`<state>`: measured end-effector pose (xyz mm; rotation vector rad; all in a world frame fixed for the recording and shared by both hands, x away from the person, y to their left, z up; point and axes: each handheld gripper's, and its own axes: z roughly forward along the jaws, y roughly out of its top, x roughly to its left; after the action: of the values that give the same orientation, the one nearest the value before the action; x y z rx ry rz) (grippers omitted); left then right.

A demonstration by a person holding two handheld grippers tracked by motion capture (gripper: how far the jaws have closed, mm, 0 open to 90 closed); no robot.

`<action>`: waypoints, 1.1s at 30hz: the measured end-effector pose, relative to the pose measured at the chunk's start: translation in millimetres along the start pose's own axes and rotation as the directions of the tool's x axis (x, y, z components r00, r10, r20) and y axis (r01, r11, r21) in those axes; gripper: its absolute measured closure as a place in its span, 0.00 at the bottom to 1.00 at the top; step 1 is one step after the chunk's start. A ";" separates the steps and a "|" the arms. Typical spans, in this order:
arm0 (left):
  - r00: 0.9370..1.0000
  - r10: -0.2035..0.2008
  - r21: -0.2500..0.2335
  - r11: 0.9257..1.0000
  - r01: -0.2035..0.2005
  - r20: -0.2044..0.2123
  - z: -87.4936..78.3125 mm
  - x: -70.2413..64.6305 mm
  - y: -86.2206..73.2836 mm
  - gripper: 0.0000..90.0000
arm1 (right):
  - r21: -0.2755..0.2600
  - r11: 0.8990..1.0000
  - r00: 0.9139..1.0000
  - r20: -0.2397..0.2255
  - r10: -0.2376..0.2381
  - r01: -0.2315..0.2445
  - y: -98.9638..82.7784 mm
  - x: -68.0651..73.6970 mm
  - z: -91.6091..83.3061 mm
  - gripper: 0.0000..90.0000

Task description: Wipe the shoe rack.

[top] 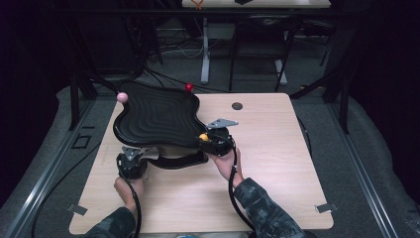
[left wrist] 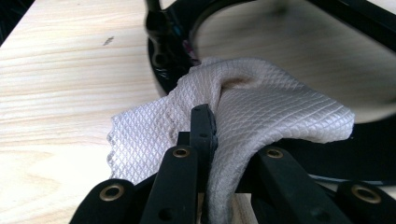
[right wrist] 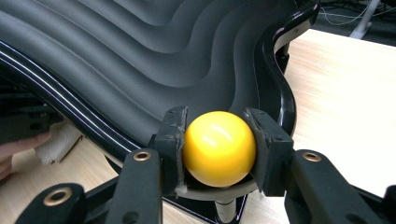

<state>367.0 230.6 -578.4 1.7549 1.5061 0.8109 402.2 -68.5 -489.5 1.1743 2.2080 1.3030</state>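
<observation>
From the high view we see a black wavy tray (top: 156,119) tilted on its stand on the light wood worktop (top: 267,163), with a pink ball knob (top: 122,97) at its far left corner and a red ball knob (top: 189,88) at the far edge. The left claw (top: 132,161) sits at the tray's near left edge, the right claw (top: 214,139) at its near right corner — a yellow spot shows there, too small to read from above. A dark round grommet (top: 237,105) lies on the worktop right of the tray.

The right gripper view settles it: the right claw (right wrist: 218,149) is clamped on a yellow ball knob (right wrist: 218,148), one pad on each side, the knob on a short post at the tray's rim. The ribbed black tray surface (right wrist: 154,51) rises behind it. At that view's left edge we catch fingertips (right wrist: 14,149) and a scrap of white cloth.

The left gripper view gives what the high view hides — the left claw (left wrist: 205,135) is pinched together on a white waffle-textured cloth (left wrist: 261,107), which bunches up against the black stand frame (left wrist: 163,51) beneath the tray. The cloth's loose edge trails onto the worktop (left wrist: 60,79).
</observation>
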 end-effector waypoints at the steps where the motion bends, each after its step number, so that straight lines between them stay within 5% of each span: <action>1: 1.000 0.001 0.009 1.000 -0.001 -0.009 2.4 4.6 0.2 0.92 | 0.000 1.000 1.000 -0.001 0.000 0.000 0.0 0.0 0.0 0.67; 15: 1.000 -0.025 0.091 0.996 0.025 0.000 -9.2 26.8 -1.1 0.92 | 0.009 1.000 1.000 -0.013 0.002 -0.002 0.4 -3.7 -1.2 0.67; 23: 0.998 -0.049 0.109 0.993 0.045 0.040 -27.5 39.5 1.7 0.92 | 0.012 1.000 1.000 -0.015 0.002 -0.002 0.2 -8.4 -2.7 0.67; 33: 0.992 -0.021 0.130 0.992 0.005 0.126 -57.6 49.3 14.9 0.92 | 0.022 1.000 1.000 -0.018 0.010 -0.010 0.4 -15.7 -5.4 0.67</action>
<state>335.5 283.4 -531.6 1.8522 1.5119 0.5942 408.5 -83.8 -488.3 1.1881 2.2374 1.3012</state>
